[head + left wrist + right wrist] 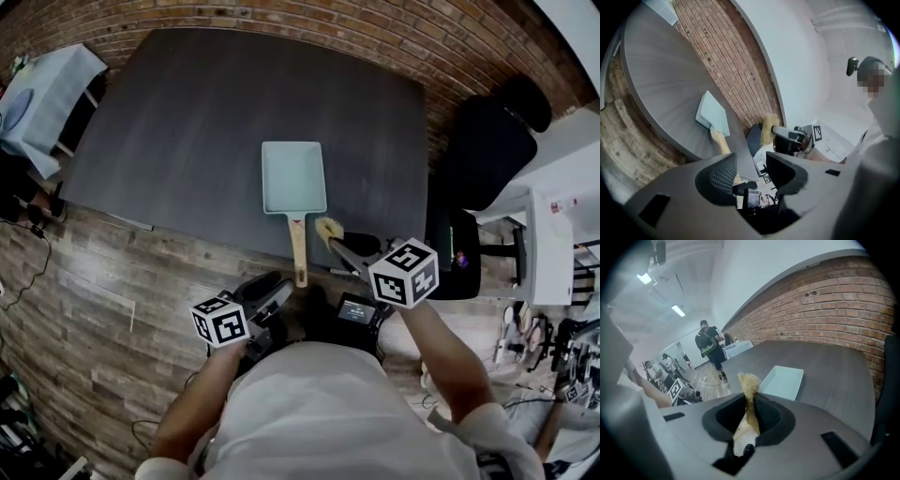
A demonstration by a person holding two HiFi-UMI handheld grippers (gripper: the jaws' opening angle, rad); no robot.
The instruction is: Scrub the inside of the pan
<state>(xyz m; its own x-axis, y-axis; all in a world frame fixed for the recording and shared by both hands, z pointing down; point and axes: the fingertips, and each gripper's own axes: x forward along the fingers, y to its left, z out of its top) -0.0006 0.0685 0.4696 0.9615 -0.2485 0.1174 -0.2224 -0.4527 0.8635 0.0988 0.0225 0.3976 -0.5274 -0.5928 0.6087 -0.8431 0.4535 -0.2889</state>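
A pale blue rectangular pan (293,176) lies on the dark grey table (187,112), its wooden handle (299,248) pointing toward me and reaching the front edge. My right gripper (336,239) hangs just right of the handle, shut on a yellow fibrous scrubber (328,228) whose tuft sticks out past the jaws (749,385). The right gripper view shows the pan (783,380) ahead of it. My left gripper (277,286) is in front of the table edge, near the handle's end, open with nothing between its jaws (751,171). The left gripper view shows the pan (712,115) and the scrubber (768,129).
A black office chair (487,141) stands at the table's right end, with white furniture (548,244) beyond it. A brick wall (375,28) runs behind the table. A small light blue table (42,94) stands far left. People (710,345) stand in the background.
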